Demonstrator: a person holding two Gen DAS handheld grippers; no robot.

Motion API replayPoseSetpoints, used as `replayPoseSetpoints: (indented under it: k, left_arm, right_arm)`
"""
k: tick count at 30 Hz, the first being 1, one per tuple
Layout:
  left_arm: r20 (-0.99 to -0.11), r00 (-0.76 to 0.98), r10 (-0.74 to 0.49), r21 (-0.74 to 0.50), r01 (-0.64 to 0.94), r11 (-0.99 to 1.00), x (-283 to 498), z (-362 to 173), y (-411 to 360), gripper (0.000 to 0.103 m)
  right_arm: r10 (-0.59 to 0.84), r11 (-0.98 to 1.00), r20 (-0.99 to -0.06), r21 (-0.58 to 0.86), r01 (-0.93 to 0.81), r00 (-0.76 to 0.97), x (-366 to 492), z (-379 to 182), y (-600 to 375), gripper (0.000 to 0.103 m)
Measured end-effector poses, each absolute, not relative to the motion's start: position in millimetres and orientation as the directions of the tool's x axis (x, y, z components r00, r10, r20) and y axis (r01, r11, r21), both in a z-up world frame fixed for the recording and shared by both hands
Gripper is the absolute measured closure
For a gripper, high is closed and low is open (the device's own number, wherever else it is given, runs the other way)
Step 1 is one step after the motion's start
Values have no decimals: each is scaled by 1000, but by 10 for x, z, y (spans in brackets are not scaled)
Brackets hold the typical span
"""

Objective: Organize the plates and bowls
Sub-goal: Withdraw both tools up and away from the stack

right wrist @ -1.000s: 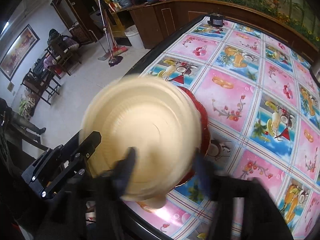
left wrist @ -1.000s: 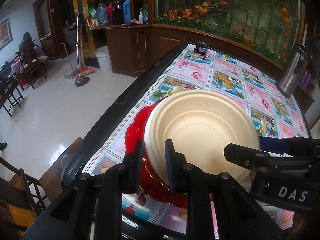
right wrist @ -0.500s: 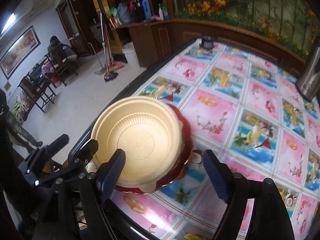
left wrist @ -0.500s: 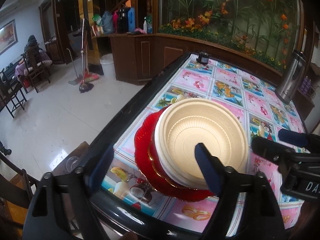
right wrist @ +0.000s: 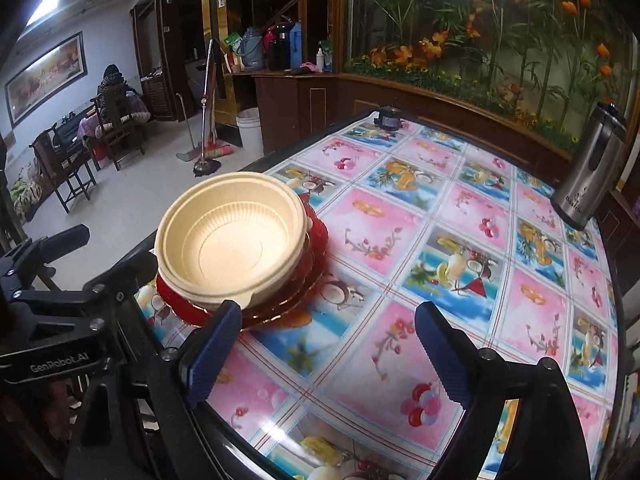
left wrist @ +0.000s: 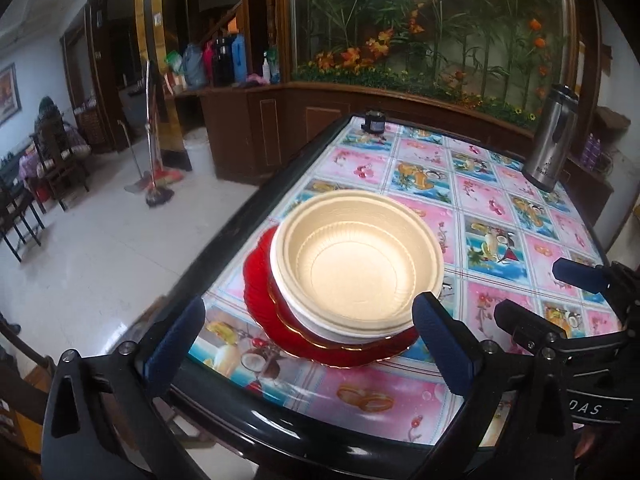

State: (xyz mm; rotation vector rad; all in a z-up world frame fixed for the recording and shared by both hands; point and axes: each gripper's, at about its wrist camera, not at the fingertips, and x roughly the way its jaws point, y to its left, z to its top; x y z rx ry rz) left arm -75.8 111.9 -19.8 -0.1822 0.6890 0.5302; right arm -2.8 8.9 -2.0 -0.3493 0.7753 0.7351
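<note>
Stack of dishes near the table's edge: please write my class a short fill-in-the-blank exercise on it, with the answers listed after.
1. The cream bowl sits on top of a ____ plate.
2. The left tool holds ____.
3. At the table's far right stands a steel ____.
4. The mop leans out on the ____, not on the table.

Missing words: red; nothing; flask; floor

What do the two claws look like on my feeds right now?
Both match: black angular frames with silver screws, each finger faced with a ribbed blue pad. The left claw carries white "GenRobot.AI" lettering on its body, seen from the right camera. The right claw shows white letters "DAS" in the left camera. No cables, hands or sleeves visible.
</note>
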Motion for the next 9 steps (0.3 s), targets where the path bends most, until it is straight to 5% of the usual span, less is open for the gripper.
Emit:
replayPoseSetpoints:
  k: [9]
  left_arm:
    - [-659, 655, 370, -37, -519, 854, -713, -251, 1207, 0]
  right_arm:
    - [474, 689, -743, -20, -724, 472, -59, -89, 123, 13]
